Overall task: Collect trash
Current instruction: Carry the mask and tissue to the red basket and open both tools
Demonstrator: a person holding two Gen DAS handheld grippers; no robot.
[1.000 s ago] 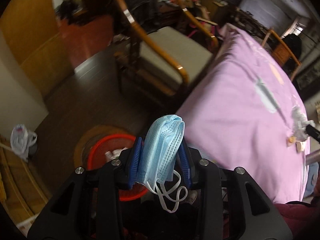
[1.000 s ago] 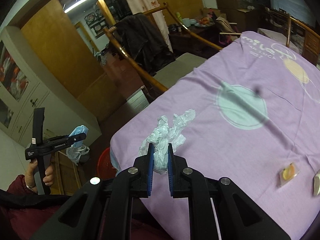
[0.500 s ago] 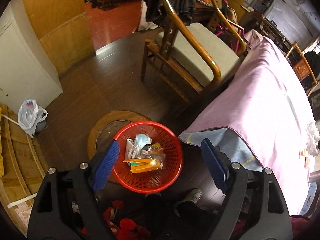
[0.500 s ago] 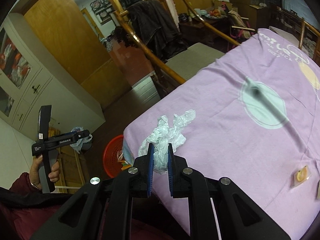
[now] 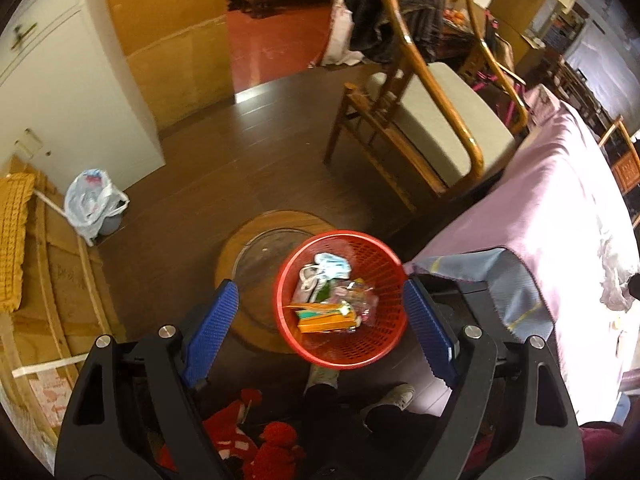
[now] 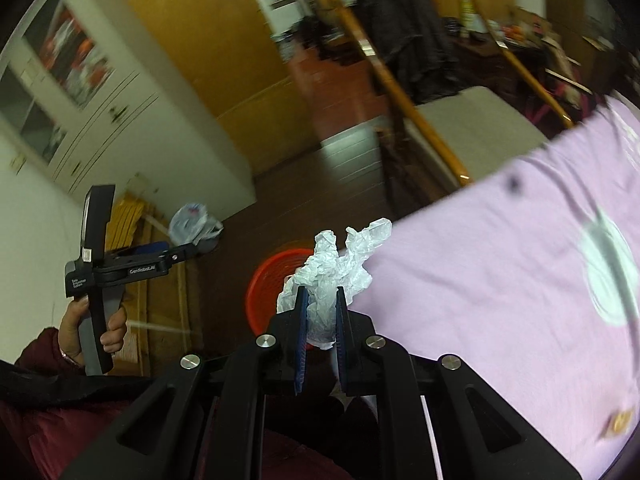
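A red mesh basket (image 5: 376, 344) stands on the dark floor beside the table and holds wrappers, an orange box and a blue face mask (image 5: 334, 264). My left gripper (image 5: 320, 300) is open and empty above the basket. My right gripper (image 6: 322, 300) is shut on a crumpled white plastic glove (image 6: 332, 268) and holds it off the table's edge, with the basket (image 6: 268, 284) below and beyond it. The left gripper (image 6: 160, 258) also shows in the right wrist view, held in a hand.
The table with a purple cloth (image 5: 560, 208) stands right of the basket; small wrappers (image 6: 618, 420) lie on it. A wooden chair (image 5: 432, 120) stands beyond. A round wooden board (image 5: 256, 264) lies under the basket. A white plastic bag (image 5: 92, 204) sits by the wall.
My left gripper opened and the blue face mask dropped into the red basket. My right gripper lifted the white glove off the cloth and moved it left toward the basket.
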